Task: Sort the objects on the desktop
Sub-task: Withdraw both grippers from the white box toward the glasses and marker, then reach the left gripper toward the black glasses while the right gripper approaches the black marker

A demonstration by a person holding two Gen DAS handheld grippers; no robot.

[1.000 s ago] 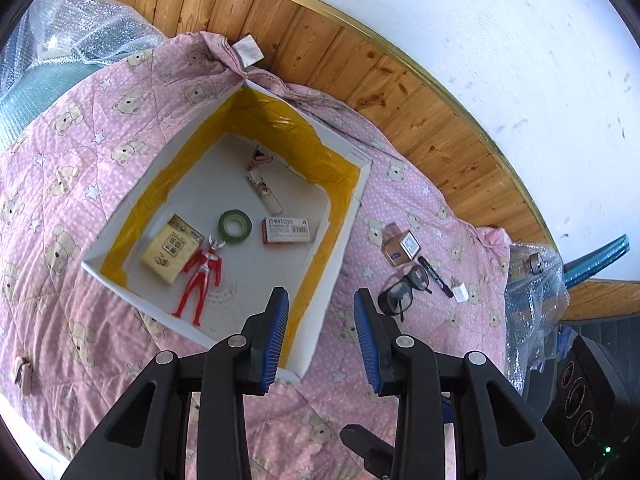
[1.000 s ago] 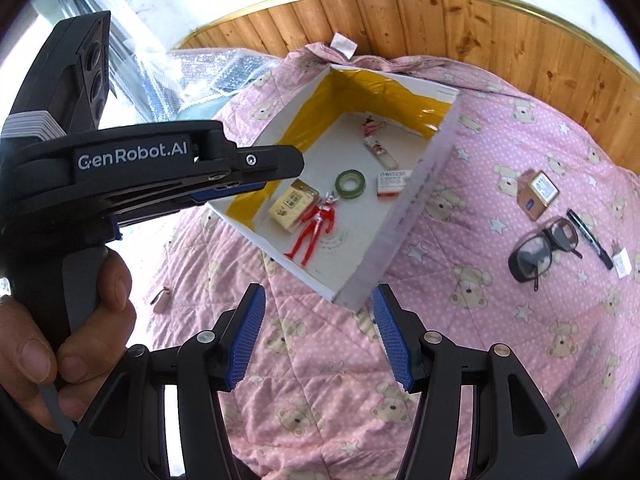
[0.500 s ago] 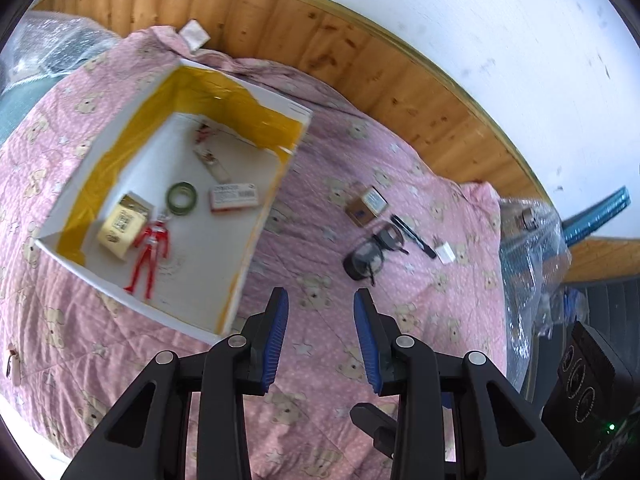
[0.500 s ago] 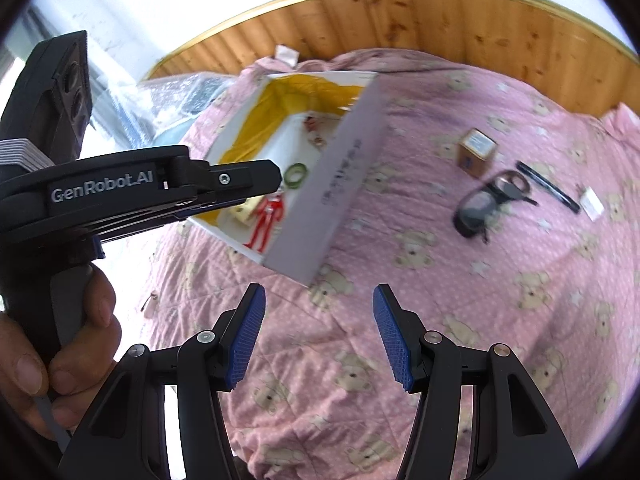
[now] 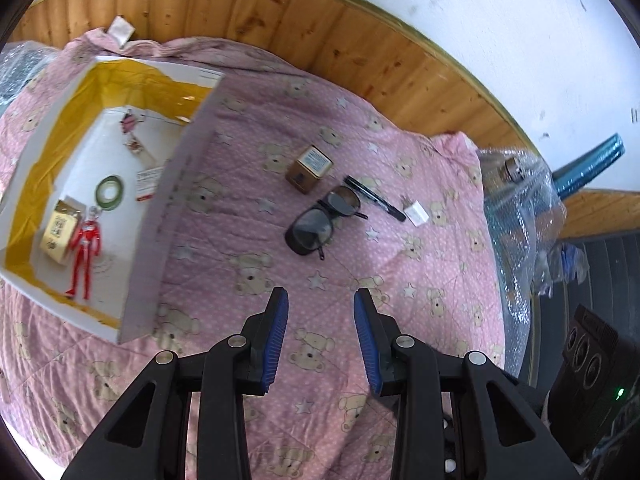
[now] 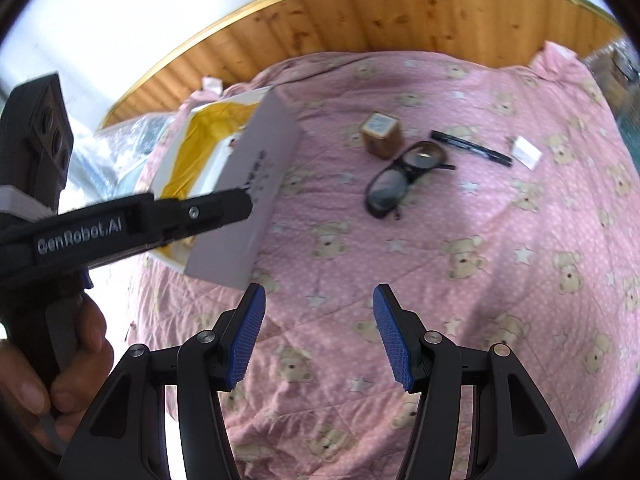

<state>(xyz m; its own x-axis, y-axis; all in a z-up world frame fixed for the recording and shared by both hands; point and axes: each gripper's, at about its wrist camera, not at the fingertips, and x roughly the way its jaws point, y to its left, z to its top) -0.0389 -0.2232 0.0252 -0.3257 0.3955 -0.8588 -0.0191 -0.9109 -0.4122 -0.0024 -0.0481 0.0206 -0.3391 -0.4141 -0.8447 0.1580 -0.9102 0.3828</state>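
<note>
Pink quilt (image 5: pixel 420 280) fills frame. White box (image 5: pixel 160 216) at left, toys inside. Centre: glasses (image 5: pixel 320 220), fragile, likely best gripped at the bridge; light carton (image 5: pixel 309 168); thin pen (image 5: pixel 374 198). Left tongs (image 5: pixel 320 312) and right tongs (image 6: pixel 318 312) spread wide, empty.

Pink bear-print quilt (image 5: pixel 400 280); red figure (image 5: pixel 83 254); seemingly yellow-lined box (image 5: pixel 168 216)

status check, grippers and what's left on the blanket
Left hand-held gripper open, empty. Right hand-held gripper open, empty. Glasses, brown box, pen, white eraser outside the white box. Nothing in the way.
</note>
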